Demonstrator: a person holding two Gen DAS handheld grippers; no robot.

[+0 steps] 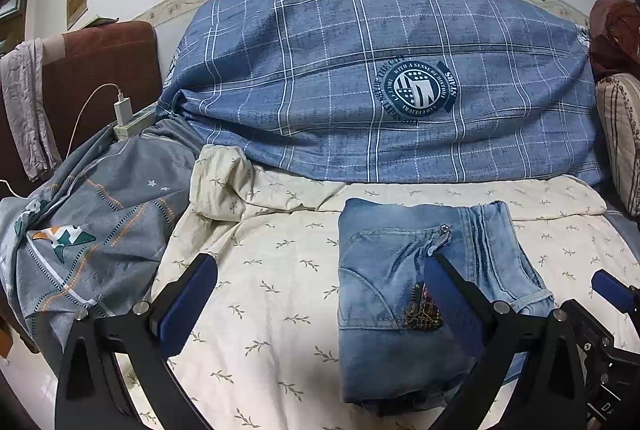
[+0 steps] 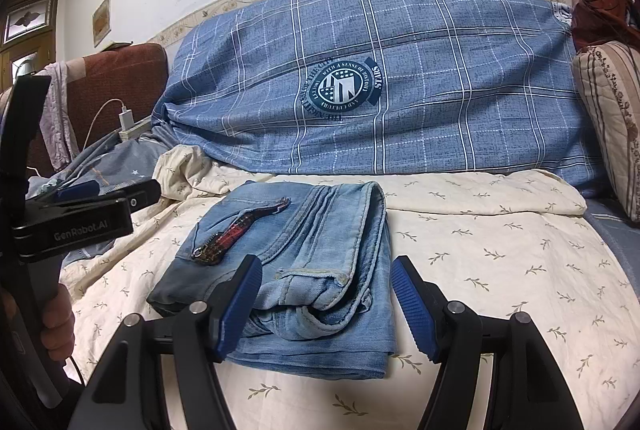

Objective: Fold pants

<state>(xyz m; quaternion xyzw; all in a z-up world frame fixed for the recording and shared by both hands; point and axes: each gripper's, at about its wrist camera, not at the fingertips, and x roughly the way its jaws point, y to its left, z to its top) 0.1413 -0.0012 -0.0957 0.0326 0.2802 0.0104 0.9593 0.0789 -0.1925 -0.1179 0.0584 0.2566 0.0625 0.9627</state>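
Denim pants lie folded into a compact bundle on the cream bed sheet, long axis running near to far. Both the left gripper and right gripper hold their fingers wide, gripping nothing.

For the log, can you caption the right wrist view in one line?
Open right gripper hovers over folded jeans on the leaf-print sheet, left gripper off to the side.
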